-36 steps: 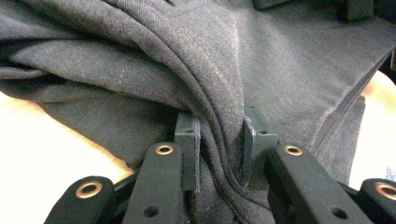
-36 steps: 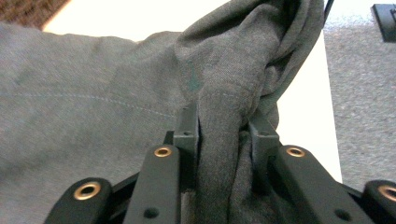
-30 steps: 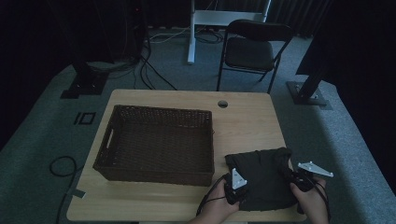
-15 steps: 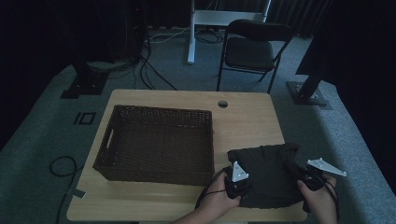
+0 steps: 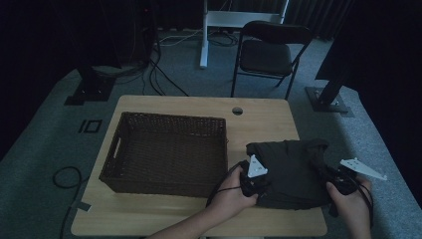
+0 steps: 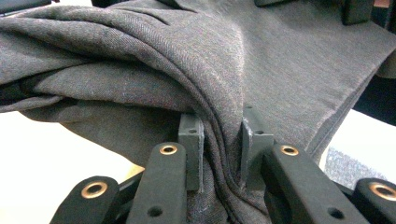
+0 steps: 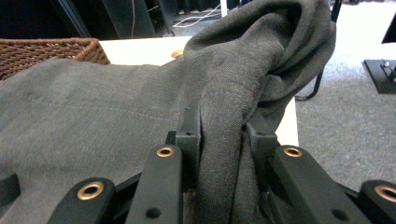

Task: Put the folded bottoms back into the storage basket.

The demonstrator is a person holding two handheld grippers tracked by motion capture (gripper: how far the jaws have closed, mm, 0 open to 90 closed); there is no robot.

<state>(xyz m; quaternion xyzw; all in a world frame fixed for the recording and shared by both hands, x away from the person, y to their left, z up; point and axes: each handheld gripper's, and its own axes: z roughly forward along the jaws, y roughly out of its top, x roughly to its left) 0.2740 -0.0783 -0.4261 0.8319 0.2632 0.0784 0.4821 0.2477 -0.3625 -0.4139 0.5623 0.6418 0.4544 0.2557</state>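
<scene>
A dark grey cloth [image 5: 291, 169] lies bunched on the right part of the wooden table [image 5: 199, 219], reaching its right edge. My left gripper [image 5: 255, 185] holds the cloth's left side, and in the left gripper view its jaws are shut on a fold of the cloth [image 6: 224, 84]. My right gripper [image 5: 332, 180] grips the cloth's right side. The right gripper view shows its jaws pinching a raised ridge of the cloth [image 7: 224, 107]. A brown wicker basket [image 5: 164, 186] stands empty to the left of the cloth.
A black folding chair [image 5: 268, 50] stands on the grey carpet beyond the table, by a white desk leg [image 5: 203, 35]. The table has a round cable hole [image 5: 237, 110] near its far edge. Cables and dark stand bases [image 5: 328, 99] lie on the floor around it.
Both grippers have carried the cloth to the right, so its right part has risen and reached the table's right edge. The basket has not moved.
</scene>
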